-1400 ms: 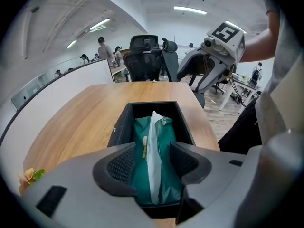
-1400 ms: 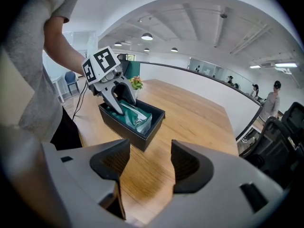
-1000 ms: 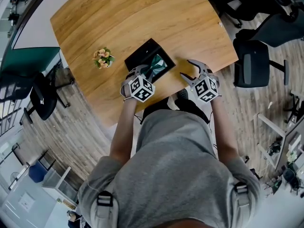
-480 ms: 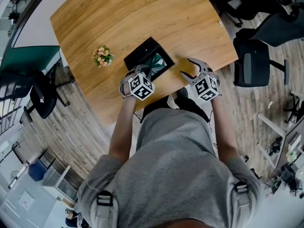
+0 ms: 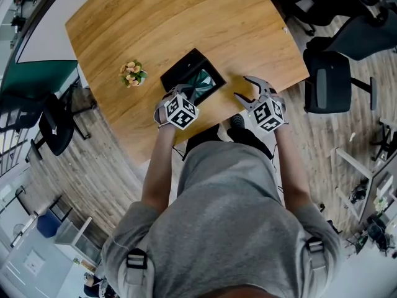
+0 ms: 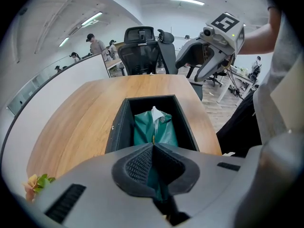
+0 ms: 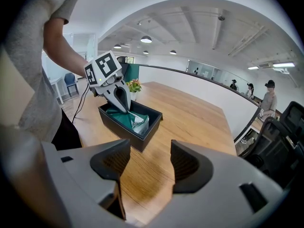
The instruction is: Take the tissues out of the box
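Note:
A black open box sits on the wooden table near its front edge. Inside it lies a green tissue pack, with white tissue poking out at its top. My left gripper points steeply down into the box's near end. Its jaws have just been closing and now pinch the pack's green film between the pads. From the right gripper view, the left gripper dips into the box onto the pack. My right gripper hovers open over bare table, right of the box, with nothing between its jaws.
A small bunch of flowers stands left of the box. The table's front edge runs just under both grippers. Office chairs stand to the right and behind the table. Several people are at the room's far side.
The left gripper's jaws have closed on the near end of the green pack. Both hands stay where they were.

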`<state>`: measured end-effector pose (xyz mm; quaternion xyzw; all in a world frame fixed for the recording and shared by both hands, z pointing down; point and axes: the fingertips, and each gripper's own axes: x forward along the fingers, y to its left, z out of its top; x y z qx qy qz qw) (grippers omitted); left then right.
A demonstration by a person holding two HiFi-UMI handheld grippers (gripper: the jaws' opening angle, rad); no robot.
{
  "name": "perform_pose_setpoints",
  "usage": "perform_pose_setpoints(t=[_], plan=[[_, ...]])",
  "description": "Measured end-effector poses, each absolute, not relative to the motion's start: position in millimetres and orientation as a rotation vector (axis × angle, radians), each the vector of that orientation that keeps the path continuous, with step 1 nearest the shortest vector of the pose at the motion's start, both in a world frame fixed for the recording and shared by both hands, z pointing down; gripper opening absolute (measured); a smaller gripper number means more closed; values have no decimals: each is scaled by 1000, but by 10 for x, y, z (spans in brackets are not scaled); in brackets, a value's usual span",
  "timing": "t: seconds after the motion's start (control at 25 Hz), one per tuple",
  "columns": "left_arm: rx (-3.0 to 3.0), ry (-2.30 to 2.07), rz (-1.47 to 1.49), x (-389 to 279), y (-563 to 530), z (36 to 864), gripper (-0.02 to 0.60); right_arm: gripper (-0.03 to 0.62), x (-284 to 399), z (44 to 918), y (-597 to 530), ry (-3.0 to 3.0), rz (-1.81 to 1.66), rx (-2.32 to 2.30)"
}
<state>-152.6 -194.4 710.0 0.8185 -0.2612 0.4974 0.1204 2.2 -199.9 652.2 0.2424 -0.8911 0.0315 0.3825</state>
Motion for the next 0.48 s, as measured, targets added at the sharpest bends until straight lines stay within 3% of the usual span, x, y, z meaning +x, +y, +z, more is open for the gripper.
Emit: perform_pose_setpoints(t=[0.48], plan=[[2385,-779,1451,-1495,-1941,7045,21,278,-4,6450,-1960,-2296,64,603]])
